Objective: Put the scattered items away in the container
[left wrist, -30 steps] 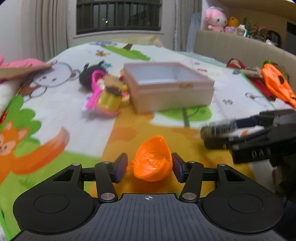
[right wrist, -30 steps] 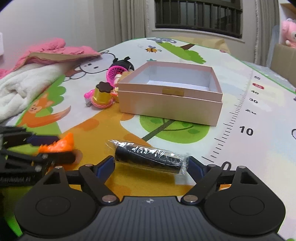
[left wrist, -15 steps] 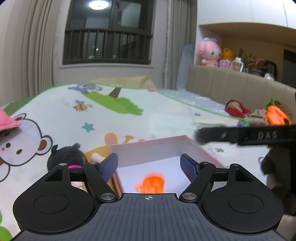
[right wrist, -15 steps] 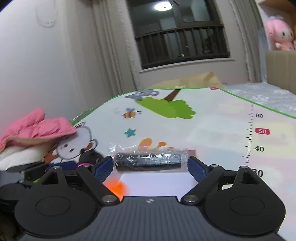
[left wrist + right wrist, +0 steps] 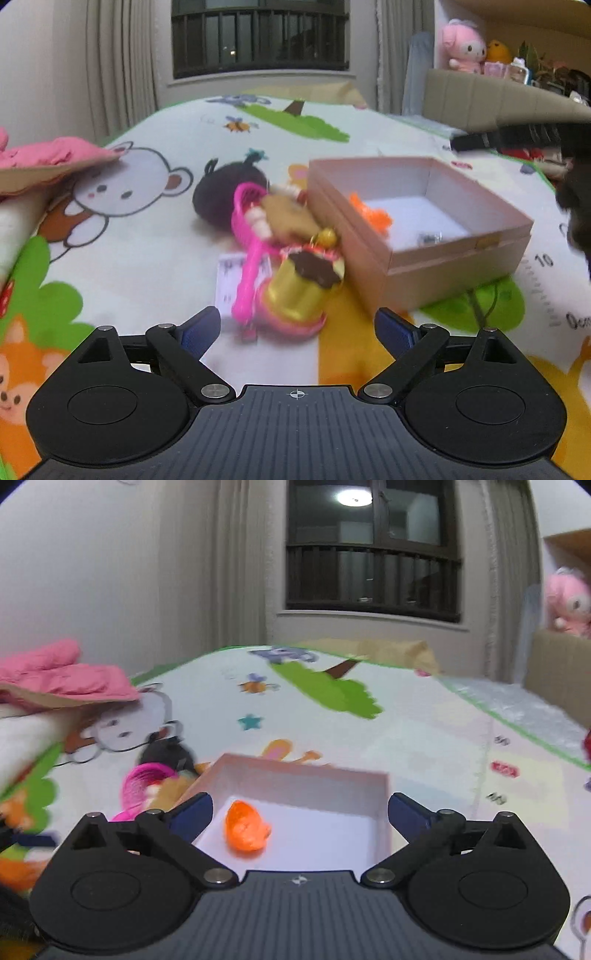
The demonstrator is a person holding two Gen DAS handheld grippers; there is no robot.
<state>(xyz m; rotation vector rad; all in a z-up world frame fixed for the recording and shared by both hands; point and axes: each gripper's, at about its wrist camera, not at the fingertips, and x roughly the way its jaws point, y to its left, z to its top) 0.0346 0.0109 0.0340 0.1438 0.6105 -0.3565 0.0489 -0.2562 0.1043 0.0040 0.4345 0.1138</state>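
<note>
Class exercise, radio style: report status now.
Left gripper and right gripper opening, nothing between. Orange toy in pink box. Toy pile outside, beside box.

We list a cartoon-printed play mat point(image 5: 155, 236) bearing a bear, a bee, a green tree and a numbered ruler strip along its right side. We record a folded pink garment point(image 5: 62, 679) at the mat's left edge, lying on white bedding point(image 5: 22, 738). We note pale curtains point(image 5: 122, 66) flanking a dark barred window point(image 5: 373, 550), a beige upholstered ledge point(image 5: 480, 96) at right, and on it a pink plush toy point(image 5: 465, 44) beside a yellow one point(image 5: 498, 50).
</note>
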